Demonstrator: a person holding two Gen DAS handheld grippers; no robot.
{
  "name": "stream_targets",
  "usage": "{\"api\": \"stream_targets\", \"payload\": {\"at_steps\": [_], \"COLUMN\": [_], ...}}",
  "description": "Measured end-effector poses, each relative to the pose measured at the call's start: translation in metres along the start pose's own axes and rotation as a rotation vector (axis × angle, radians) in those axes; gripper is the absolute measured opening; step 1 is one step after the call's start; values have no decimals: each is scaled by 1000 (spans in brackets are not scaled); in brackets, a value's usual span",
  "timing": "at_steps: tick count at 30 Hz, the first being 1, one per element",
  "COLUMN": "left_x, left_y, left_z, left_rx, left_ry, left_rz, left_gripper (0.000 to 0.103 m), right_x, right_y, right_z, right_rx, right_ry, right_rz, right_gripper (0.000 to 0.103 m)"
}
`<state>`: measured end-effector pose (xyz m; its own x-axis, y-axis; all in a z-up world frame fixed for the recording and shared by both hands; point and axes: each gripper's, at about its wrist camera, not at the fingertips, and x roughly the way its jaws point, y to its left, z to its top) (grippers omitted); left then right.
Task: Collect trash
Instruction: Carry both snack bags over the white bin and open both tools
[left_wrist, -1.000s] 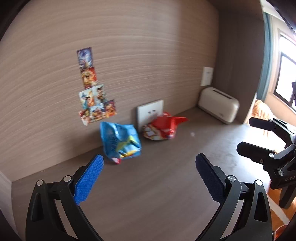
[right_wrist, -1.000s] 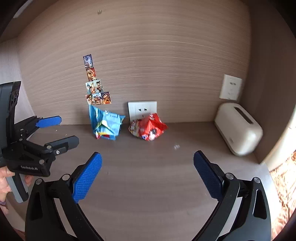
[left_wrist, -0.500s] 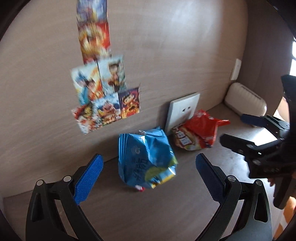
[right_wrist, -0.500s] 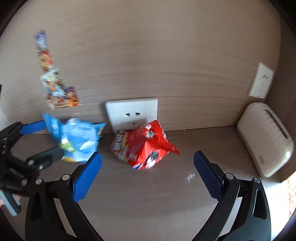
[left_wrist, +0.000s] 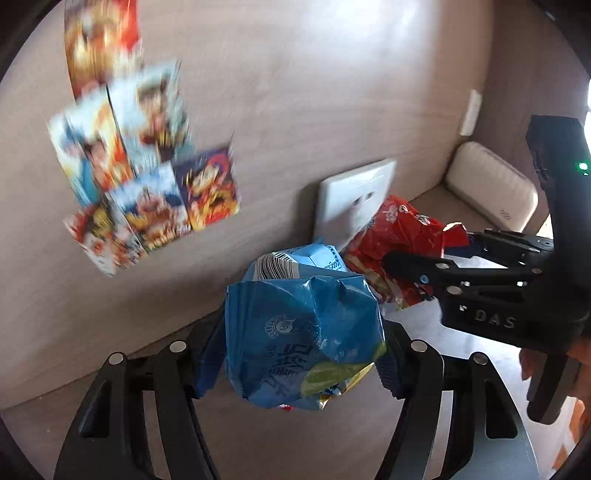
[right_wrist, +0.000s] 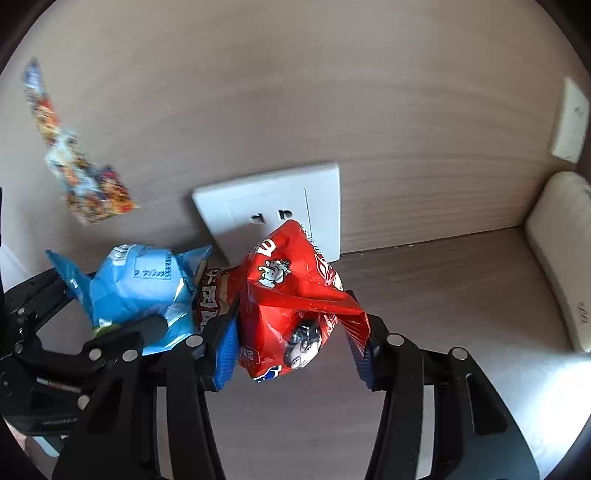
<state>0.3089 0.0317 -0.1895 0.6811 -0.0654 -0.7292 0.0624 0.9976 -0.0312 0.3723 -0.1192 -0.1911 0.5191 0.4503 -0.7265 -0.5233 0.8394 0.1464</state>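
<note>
Both tools are down at the back of the brown wood-grain counter (right_wrist: 461, 280), against the matching wood-grain wall panel. My left gripper (left_wrist: 295, 350) has the crumpled blue foil snack bag (left_wrist: 303, 332) between its blue ribbed pads; the jaws are closing and both pads already sit against the bag's sides, the near-left pad half hidden behind a fold of foil. My right gripper (right_wrist: 295, 343) brackets the crumpled red foil snack bag (right_wrist: 291, 306); its jaws are closing too, the left pad pressed into the bag's flank, the right pad touching the torn red flap at the far side. The two bags lie just beside each other at the foot of the wall, the red one in front of the white plastic socket plate (right_wrist: 273, 206), the blue one to its left. From the left wrist view the right tool's black body crosses in from the right, with a person's fingers (left_wrist: 532, 365) on its handle. A cluster of colourful cartoon stickers (left_wrist: 147, 184) sits on the wall, blurred. A cream toaster-shaped appliance (left_wrist: 491, 188) stands in the far right corner.
</note>
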Motion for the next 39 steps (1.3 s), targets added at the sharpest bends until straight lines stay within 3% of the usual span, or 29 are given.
{"api": "stream_targets", "payload": {"at_steps": [10, 17, 28, 39], "left_x": [-89, -114, -137, -148], "left_y": [-69, -145, -293, -408], "left_z": [6, 11, -29, -89], "left_rx": [125, 229, 395, 542], "left_ry": [-96, -133, -98, -33], "left_rz": [-22, -123, -366, -506], "left_gripper": [66, 66, 66, 66], "right_x": [-139, -235, -338, -417], "right_y": [-21, -46, -110, -150], "right_z": [-43, -85, -194, -313], "right_rx": [67, 116, 293, 504], "right_ry": [-171, -257, -234, -190], "right_rz": [-54, -177, -401, -540], "right_gripper": [52, 52, 52, 52]}}
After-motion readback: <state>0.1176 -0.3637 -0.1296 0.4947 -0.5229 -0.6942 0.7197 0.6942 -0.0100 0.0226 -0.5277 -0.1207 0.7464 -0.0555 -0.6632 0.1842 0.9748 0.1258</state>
